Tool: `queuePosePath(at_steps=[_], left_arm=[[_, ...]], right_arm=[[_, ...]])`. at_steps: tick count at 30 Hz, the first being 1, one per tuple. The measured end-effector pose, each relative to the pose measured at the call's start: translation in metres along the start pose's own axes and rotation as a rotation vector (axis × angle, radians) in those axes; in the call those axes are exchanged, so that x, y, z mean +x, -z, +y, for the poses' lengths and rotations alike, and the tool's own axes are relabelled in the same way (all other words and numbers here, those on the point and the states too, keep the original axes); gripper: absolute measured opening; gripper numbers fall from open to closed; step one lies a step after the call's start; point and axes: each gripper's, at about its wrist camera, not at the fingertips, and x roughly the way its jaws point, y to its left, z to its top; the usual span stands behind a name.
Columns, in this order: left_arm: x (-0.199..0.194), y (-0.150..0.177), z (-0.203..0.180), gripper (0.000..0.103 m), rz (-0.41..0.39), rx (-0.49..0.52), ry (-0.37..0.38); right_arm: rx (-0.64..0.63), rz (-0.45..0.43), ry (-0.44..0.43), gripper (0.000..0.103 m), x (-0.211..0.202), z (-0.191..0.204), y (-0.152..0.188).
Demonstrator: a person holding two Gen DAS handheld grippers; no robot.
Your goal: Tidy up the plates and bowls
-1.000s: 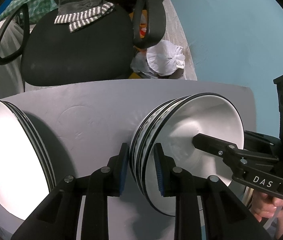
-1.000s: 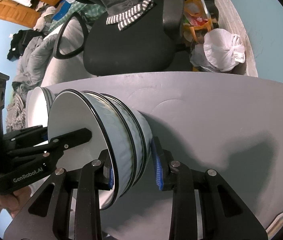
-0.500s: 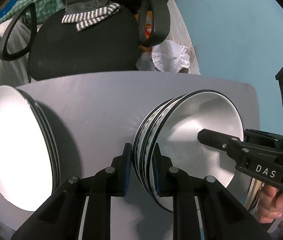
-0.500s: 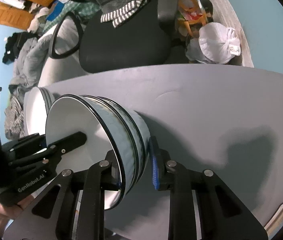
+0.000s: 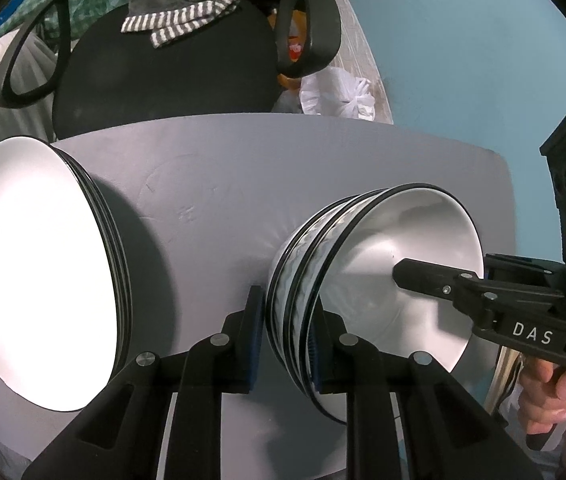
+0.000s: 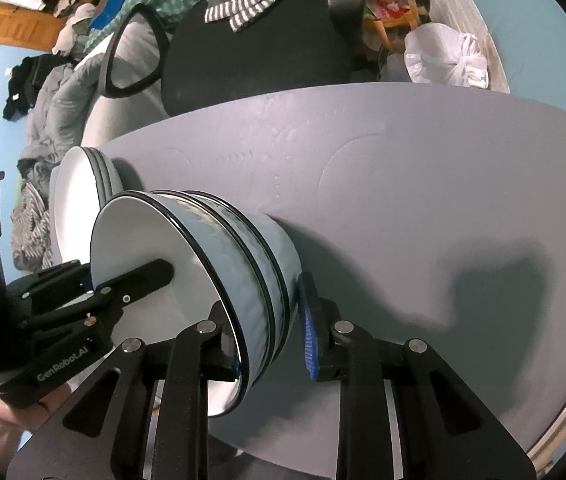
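Your round grey matte table (image 5: 283, 184) carries a stack of white, black-rimmed glossy plates (image 5: 39, 268) at its left edge. Near the front edge sits the nested stack of white bowls with pale blue rippled outsides and black rims (image 5: 367, 288), one bowl inside another. Your left gripper (image 5: 283, 340) clenches the stack's near wall, one pad inside, one outside. Your right gripper (image 6: 271, 340) straddles the opposite wall, outer pad clear, so released.
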Motion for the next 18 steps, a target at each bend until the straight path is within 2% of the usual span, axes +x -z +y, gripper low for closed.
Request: queuePosePath(at_steps=[6,16,18], left_arm=[[0.002,-0.002,0.008,0.022,0.015,-0.021,0.047],[0.005,-0.008,0.015,0.024,0.066,-0.047,0.115],[0.007,-0.009,0.015,0.028,0.074,-0.052,0.124]], right_arm=[[0.019,0.014,-0.035,0.023,0.004,-0.007,0.000],[0.009,0.011,-0.042,0.024,0.003,-0.005,0.002],[0.002,0.006,-0.041,0.024,0.003,-0.005,0.003]])
